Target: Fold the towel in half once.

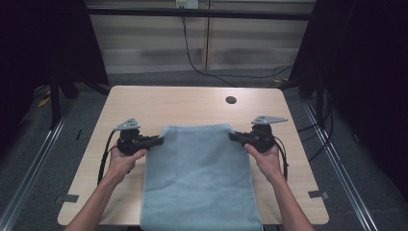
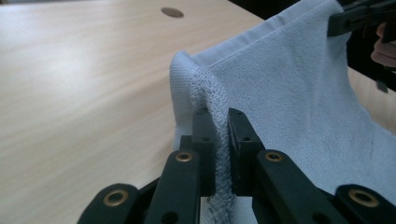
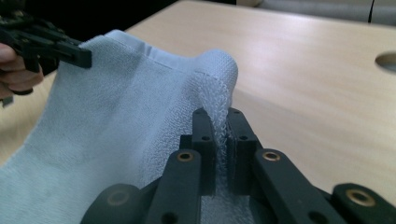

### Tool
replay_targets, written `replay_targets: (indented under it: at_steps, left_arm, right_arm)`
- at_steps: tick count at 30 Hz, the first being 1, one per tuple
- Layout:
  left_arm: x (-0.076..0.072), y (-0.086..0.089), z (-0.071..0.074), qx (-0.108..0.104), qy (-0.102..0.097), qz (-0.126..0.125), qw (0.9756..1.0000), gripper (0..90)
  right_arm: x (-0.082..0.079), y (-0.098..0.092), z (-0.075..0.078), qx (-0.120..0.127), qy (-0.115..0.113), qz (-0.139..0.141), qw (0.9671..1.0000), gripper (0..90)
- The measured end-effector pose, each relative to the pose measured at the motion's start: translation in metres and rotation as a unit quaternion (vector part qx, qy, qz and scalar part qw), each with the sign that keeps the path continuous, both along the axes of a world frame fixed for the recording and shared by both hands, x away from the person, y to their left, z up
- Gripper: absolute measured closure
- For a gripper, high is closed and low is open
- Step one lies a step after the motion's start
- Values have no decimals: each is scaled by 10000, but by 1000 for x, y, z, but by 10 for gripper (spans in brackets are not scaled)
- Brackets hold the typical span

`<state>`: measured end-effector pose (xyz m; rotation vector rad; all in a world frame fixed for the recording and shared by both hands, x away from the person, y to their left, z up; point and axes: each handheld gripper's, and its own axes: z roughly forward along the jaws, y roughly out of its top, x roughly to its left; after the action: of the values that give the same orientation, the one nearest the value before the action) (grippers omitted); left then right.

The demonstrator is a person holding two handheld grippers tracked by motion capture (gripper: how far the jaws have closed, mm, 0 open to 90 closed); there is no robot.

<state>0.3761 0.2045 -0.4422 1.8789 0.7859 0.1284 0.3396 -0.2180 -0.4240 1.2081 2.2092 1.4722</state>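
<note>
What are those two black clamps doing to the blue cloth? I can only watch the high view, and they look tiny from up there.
Observer: The left gripper is shut on the light blue towel; its jaws pinch a bunched strip of the far left corner.
Operator: And the other one?
Observer: The right gripper is shut on the opposite far corner, the terry cloth squeezed between its jaws.
Operator: Is the cloth lying flat between them?
Observer: No. In the gripper views the far edge is lifted off the wooden table, and each corner curls over above the jaws.
</note>
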Motion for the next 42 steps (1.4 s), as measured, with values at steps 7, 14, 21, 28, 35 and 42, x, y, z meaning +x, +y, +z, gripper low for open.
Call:
replay_targets:
  at_steps: [7, 14, 21, 28, 35, 42]
  left_arm:
    - [16, 10, 38, -133, -344, 126, 9992, 836]
    - [33, 12, 66, -386, -491, 464, 9970, 841]
    - [50, 0, 104, -439, -777, 531, 9946, 845]
    - [22, -8, 101, -110, -991, 220, 9948, 844]
    - [-32, 2, 95, -295, -1101, -111, 9934, 845]
    - [-87, 9, 64, -351, -738, -412, 9958, 845]
  right_arm:
    - [15, -2, 33, 181, -300, -83, 9994, 845]
    - [28, -10, 67, 193, -551, -179, 9981, 849]
    - [42, -12, 96, 280, -782, -363, 9959, 855]
    - [24, -12, 97, 468, -697, -107, 9964, 856]
    - [-29, -20, 80, 406, -619, 94, 9972, 856]
    - [-91, -21, 68, 187, -590, 346, 9975, 856]
